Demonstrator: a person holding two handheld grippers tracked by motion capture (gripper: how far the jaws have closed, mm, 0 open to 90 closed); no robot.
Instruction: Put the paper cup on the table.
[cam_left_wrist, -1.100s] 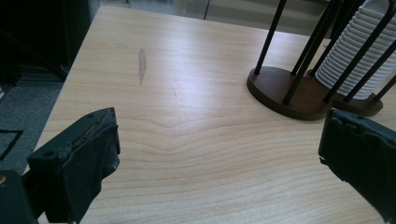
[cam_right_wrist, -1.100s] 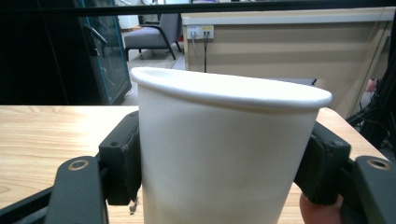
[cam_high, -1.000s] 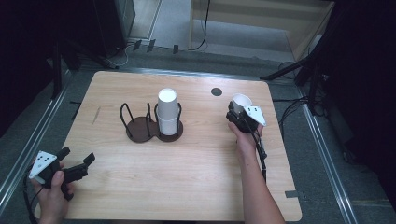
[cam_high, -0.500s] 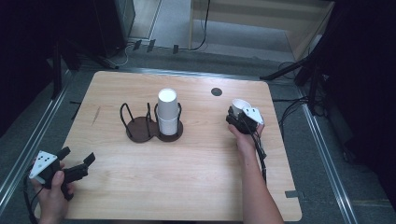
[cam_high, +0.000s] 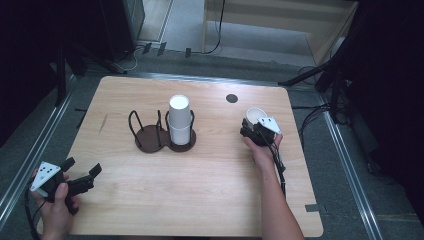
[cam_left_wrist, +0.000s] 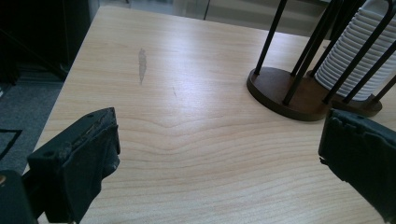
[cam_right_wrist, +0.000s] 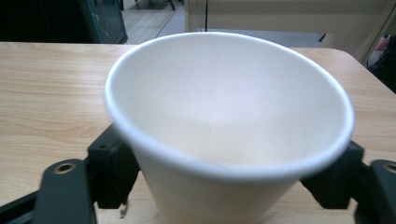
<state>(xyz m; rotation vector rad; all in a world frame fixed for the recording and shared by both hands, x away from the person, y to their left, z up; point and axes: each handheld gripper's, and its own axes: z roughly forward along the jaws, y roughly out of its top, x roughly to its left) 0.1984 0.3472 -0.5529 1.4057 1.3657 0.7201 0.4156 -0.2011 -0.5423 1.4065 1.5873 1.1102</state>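
A white paper cup (cam_right_wrist: 224, 121) stands between the jaws of my right gripper (cam_high: 254, 129), which is shut on its sides at the table's right middle; the cup's rim (cam_high: 256, 113) faces up. A stack of white cups (cam_high: 179, 120) fills the right ring of a dark brown two-ring cup holder (cam_high: 160, 137) at the table's centre; the stack (cam_left_wrist: 355, 56) and holder base (cam_left_wrist: 285, 91) show at the upper right of the left gripper view. My left gripper (cam_high: 80, 175) rests open near the front left corner, nothing between its pads (cam_left_wrist: 88, 158).
The wooden table (cam_high: 150, 200) carries a small black round mark (cam_high: 231, 98) at the back right. A grey scuff (cam_left_wrist: 142, 65) marks the wood ahead of the left gripper. Cables run across the floor behind the table, and a metal rail lies along each side.
My right gripper with the cup has shifted slightly toward the front of the table. The left gripper has stayed put.
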